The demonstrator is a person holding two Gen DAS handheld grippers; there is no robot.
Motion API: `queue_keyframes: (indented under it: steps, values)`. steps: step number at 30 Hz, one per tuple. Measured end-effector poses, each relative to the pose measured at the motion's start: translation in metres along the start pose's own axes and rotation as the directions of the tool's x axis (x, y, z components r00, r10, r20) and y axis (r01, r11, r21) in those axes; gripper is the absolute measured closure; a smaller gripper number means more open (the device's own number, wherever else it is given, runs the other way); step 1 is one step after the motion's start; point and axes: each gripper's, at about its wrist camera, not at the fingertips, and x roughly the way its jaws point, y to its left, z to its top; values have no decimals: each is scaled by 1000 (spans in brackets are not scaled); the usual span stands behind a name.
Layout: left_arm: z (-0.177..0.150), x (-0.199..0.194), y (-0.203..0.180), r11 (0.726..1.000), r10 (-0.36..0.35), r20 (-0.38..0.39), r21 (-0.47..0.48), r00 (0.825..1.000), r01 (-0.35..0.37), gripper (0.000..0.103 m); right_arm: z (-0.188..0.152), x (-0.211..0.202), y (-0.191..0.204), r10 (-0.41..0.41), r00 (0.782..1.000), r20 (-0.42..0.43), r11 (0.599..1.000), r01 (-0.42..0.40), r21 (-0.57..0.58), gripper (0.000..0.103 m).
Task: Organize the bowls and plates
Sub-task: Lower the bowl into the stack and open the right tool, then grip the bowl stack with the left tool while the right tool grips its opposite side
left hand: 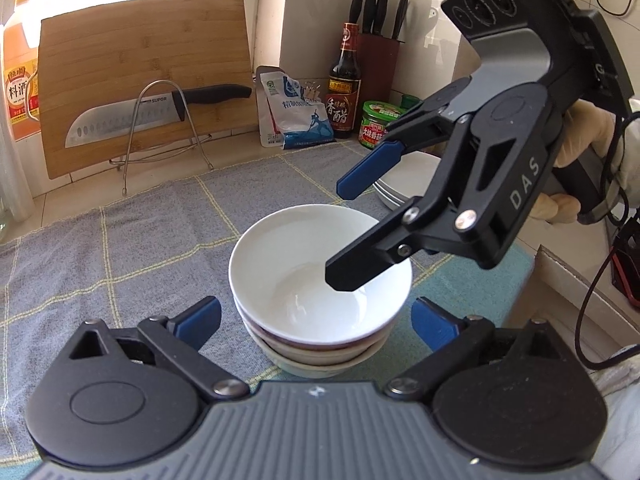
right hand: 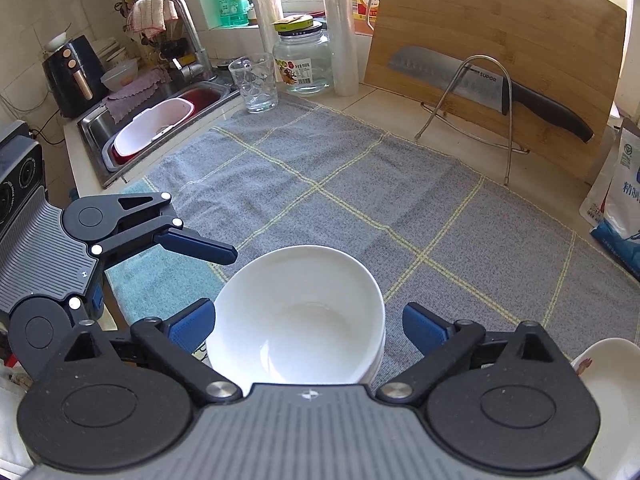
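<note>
A stack of bowls (left hand: 316, 344) stands on the grey checked towel (left hand: 140, 248), with a white bowl (left hand: 296, 256) on top, also seen in the right wrist view as the white bowl (right hand: 300, 312). My left gripper (left hand: 316, 316) is open, its blue pads on either side of the stack and clear of it. My right gripper (left hand: 344, 232) hangs open over the top bowl, one finger above its inside and the other past the far rim. In its own view the right gripper (right hand: 310, 322) straddles the bowl without pressing. A low stack of white plates (left hand: 404, 184) sits behind.
A bamboo cutting board (left hand: 144, 76) leans on the wall behind a wire rack holding a knife (left hand: 132, 118). Bottles, a jar (left hand: 378, 122), a bag and a knife block (left hand: 378, 62) crowd the back corner. A sink (right hand: 160, 120), a glass (right hand: 258, 84) and a glass jar (right hand: 304, 60) lie beyond the towel.
</note>
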Motion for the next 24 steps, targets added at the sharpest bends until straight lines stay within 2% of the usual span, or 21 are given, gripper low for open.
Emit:
queue_keyframes:
  steps: [7, 14, 17, 24]
  values:
    - [-5, -11, 4, 995, 10, 24, 98, 1000, -12, 1, -8, -16, 17, -77, 995, 64, 992, 83, -93, 0]
    - [-15, -9, 11, 983, -13, -30, 183, 999, 18, 1, -29, -32, 38, -139, 983, 119, 966, 161, -201, 0]
    - [-19, -3, 14, 979, -32, -57, 200, 998, 43, 1, -41, -31, 43, -157, 982, 105, 959, 177, -219, 0]
    - [-23, 15, 22, 970, -71, -106, 225, 992, 94, 1, -65, -3, 38, -218, 976, 8, 959, 215, -187, 0]
